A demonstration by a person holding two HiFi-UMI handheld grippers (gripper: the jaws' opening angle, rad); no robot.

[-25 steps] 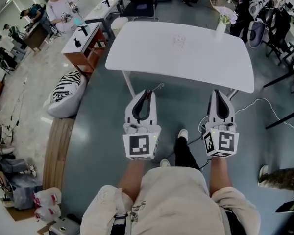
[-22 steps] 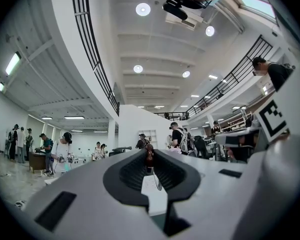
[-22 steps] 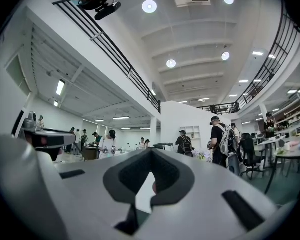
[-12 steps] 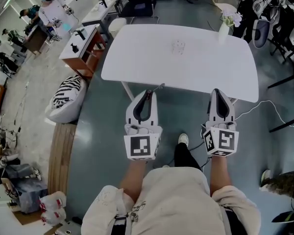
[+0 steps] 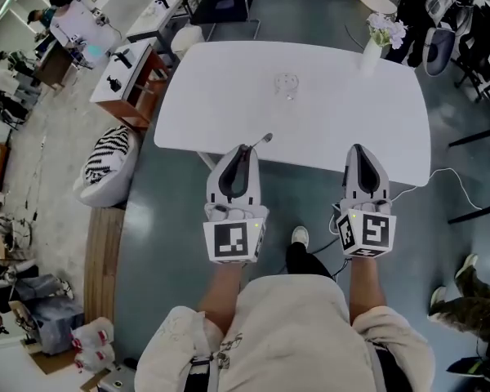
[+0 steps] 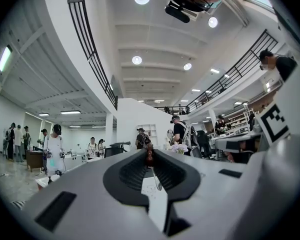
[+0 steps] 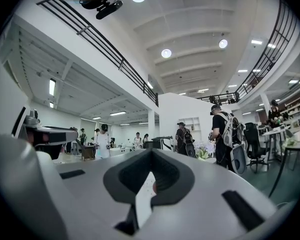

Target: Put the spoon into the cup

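The spoon [image 5: 262,140], thin and metallic, is pinched at the tips of the left gripper's [image 5: 245,148] dark ribbed jaws. Its small bowl pokes out toward one o'clock, over the near edge of the smooth white counter [image 5: 220,96]. The cup [image 5: 286,84], round clear glass, stands well apart at twelve o'clock, mid-counter. The right gripper [image 5: 357,147] has its jaws pressed together on nothing. A slim white vase [image 5: 368,52] of flowers sits at the counter's far one-o'clock corner.

Open-plan lab hall: workbenches [image 5: 133,73], office chairs [image 7: 252,135], mezzanine railings [image 6: 88,43].
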